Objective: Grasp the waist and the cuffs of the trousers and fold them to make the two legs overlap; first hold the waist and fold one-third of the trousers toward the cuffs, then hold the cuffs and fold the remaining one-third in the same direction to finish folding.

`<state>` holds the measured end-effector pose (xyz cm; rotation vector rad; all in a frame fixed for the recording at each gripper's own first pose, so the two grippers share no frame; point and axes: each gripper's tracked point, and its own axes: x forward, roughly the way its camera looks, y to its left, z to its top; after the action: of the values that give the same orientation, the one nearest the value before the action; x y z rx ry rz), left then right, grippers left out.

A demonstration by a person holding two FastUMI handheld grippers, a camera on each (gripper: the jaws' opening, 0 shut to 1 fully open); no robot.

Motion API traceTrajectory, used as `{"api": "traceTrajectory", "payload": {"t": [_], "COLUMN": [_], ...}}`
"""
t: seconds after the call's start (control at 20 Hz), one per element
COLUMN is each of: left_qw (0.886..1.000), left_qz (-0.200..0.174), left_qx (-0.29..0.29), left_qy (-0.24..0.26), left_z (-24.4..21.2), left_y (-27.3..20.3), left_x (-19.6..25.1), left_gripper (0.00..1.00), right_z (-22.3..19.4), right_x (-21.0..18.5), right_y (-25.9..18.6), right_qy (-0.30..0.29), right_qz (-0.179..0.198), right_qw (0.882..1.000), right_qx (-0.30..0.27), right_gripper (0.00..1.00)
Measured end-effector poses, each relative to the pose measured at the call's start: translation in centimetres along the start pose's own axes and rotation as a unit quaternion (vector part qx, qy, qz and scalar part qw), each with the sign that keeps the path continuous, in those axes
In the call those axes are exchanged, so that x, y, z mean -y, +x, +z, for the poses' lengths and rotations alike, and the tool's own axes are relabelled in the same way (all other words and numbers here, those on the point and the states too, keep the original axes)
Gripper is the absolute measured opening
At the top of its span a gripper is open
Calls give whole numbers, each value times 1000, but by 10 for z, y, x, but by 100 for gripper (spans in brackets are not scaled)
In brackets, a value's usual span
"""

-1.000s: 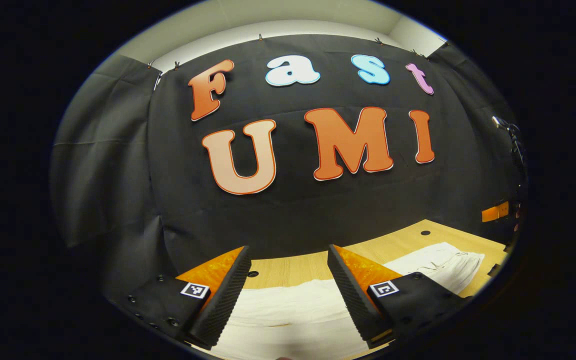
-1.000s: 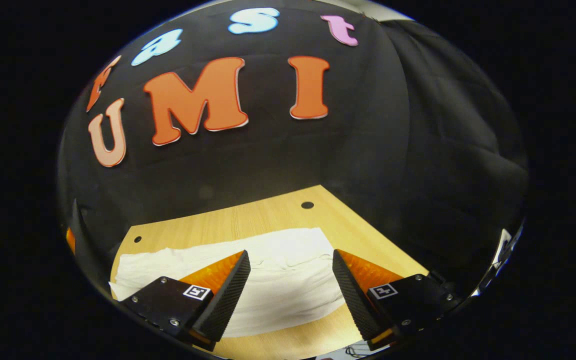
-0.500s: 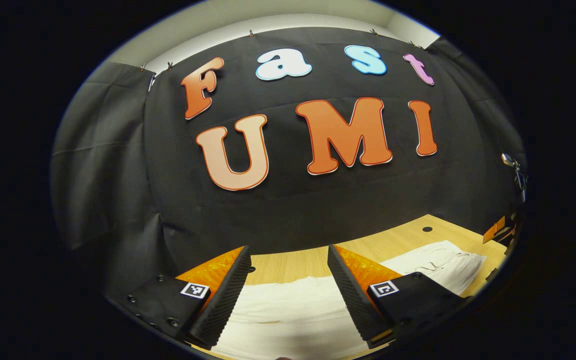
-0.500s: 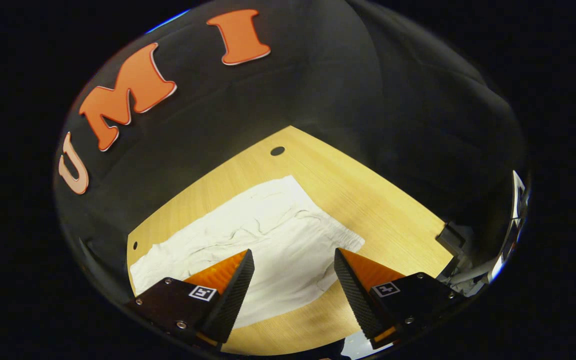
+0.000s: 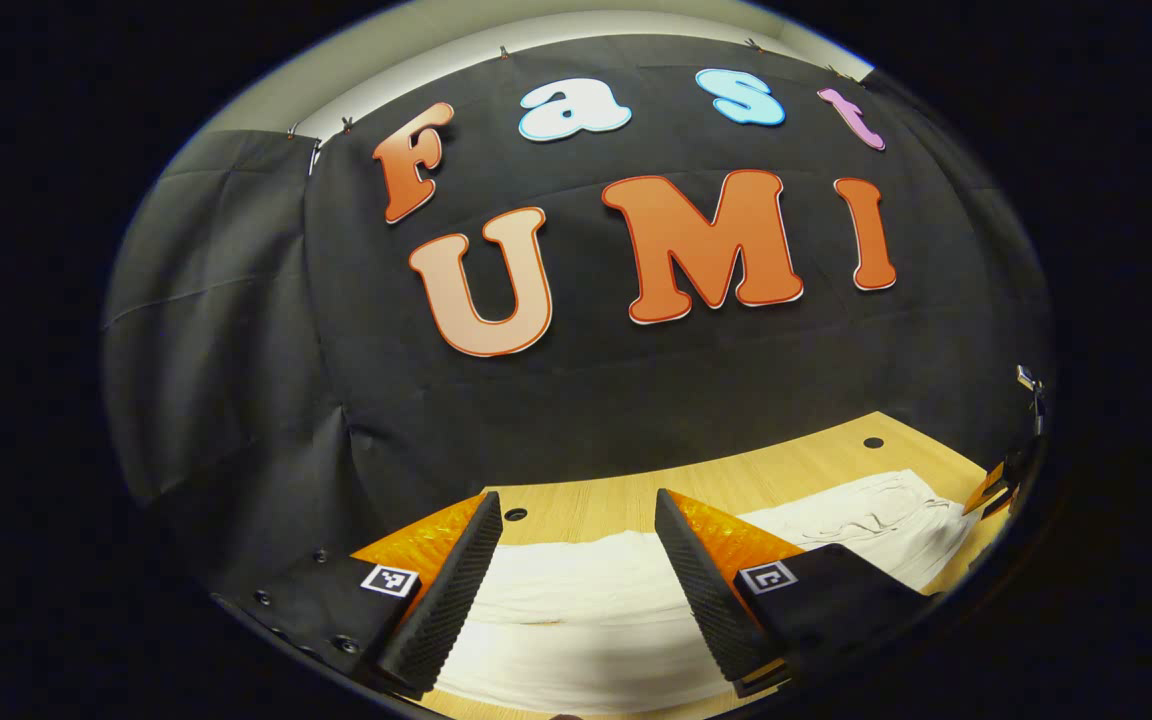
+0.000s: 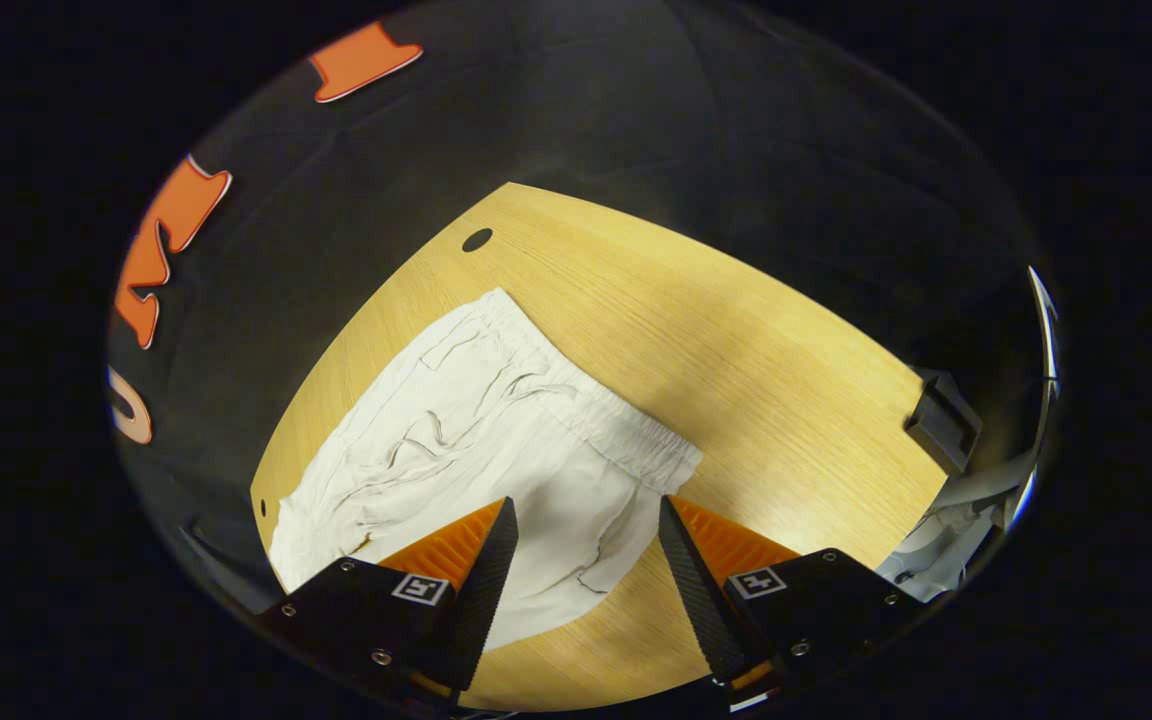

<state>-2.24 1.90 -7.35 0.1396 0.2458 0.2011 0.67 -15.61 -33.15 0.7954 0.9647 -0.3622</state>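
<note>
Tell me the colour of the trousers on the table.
White, plain, no pattern; the trousers show best in the right gripper view.

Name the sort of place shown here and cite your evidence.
Probably a staged recording booth, not a home: black cloth wall, a bare wooden table and white trousers laid flat on it.

Left gripper (image 5: 571,560), bottom of left gripper view: two wedge-shaped fingers with ribbed inner faces, each on black block mount (image 5: 331,605). Small square black-and-white marker (image 5: 390,580) on top of each mount; round screw heads along lower-left mount edge.

Right gripper (image 6: 581,560), bottom of right gripper view: same wedge fingers, ribbed inner faces, black mounts with square marker (image 6: 757,583) and screws at corners.
</note>
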Motion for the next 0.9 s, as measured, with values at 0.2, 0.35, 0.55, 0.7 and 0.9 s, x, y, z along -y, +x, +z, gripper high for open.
{"api": "traceTrajectory", "payload": {"t": [0.2, 0.35, 0.55, 0.7, 0.9], "left_qw": [1000, 999, 998, 998, 998], "left_qz": [26, 36, 43, 43, 52], "left_qx": [-10, -22, -32, -37, -47], "left_qy": [12, 9, 13, 7, 2], "left_z": [-4, -11, -15, -14, -20], "left_y": [-6, -9, -8, -6, -6], "left_x": [-9, -9, -7, -5, -8], "left_gripper": [100, 100, 100, 100, 100], "right_z": [-1, 0, -1, -3, -6], "right_x": [3, 11, 15, 21, 31], "right_y": [18, 27, 39, 42, 28], "right_qy": [39, 40, 69, 82, 64], "right_qz": [19, 16, 19, 12, -6], "right_qw": [999, 998, 996, 995, 995], "right_qx": [-26, -37, -51, -63, -73], "right_gripper": [81, 79, 74, 63, 58]}}
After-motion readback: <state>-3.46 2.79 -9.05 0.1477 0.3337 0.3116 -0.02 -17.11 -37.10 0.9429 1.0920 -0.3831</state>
